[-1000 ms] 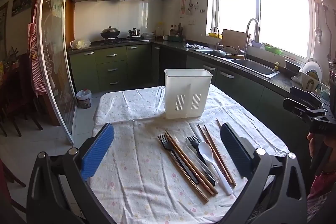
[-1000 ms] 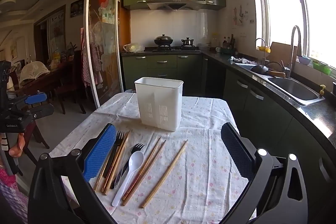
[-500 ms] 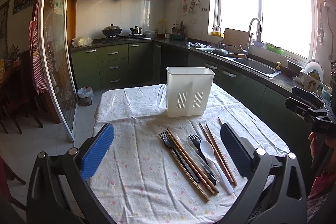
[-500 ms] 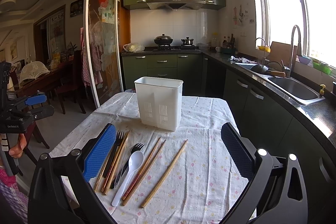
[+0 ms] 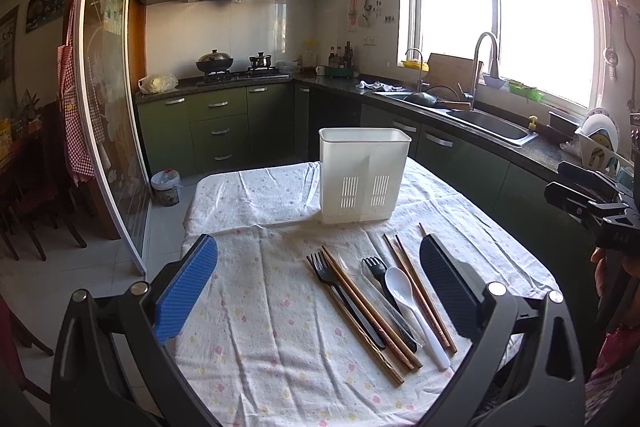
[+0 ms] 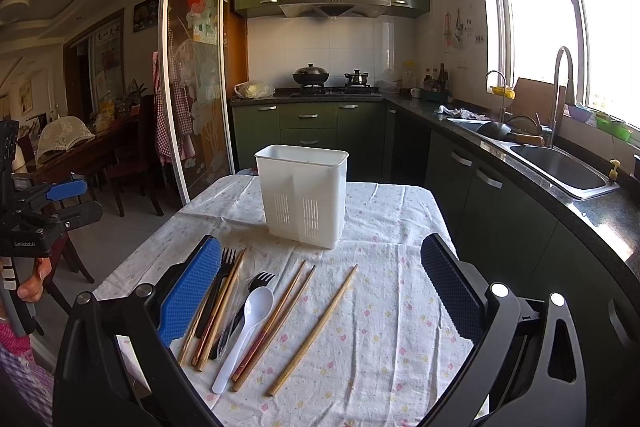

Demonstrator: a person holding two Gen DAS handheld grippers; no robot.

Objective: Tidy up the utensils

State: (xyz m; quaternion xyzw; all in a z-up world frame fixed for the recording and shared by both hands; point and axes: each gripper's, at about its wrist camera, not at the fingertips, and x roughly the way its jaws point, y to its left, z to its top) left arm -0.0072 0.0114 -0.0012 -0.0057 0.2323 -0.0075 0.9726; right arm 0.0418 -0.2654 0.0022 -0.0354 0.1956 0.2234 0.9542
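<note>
A white slotted utensil holder (image 5: 364, 175) (image 6: 302, 195) stands upright on the cloth-covered table (image 5: 256, 307) (image 6: 384, 307). In front of it lie two black forks (image 5: 332, 275) (image 6: 262, 281), a white plastic spoon (image 5: 404, 291) (image 6: 250, 315) and several wooden chopsticks (image 5: 416, 291) (image 6: 316, 331), side by side. One chopstick lies apart to the right. My left gripper (image 5: 318, 287) is open and empty, held above the utensils. My right gripper (image 6: 320, 291) is open and empty, above the same group, its blue pad beside the left fork.
The table's far edge drops off toward green cabinets (image 5: 220, 123). A counter with sink (image 6: 560, 167) runs along the right. A glass sliding door (image 5: 104, 87) and dining chairs stand on the left. The other gripper shows at each view's side (image 5: 592, 203) (image 6: 36, 211).
The left gripper has drifted slightly, so the holder and utensils sit a little lower and further right in its view. The right view is nearly unchanged. Both stay open.
</note>
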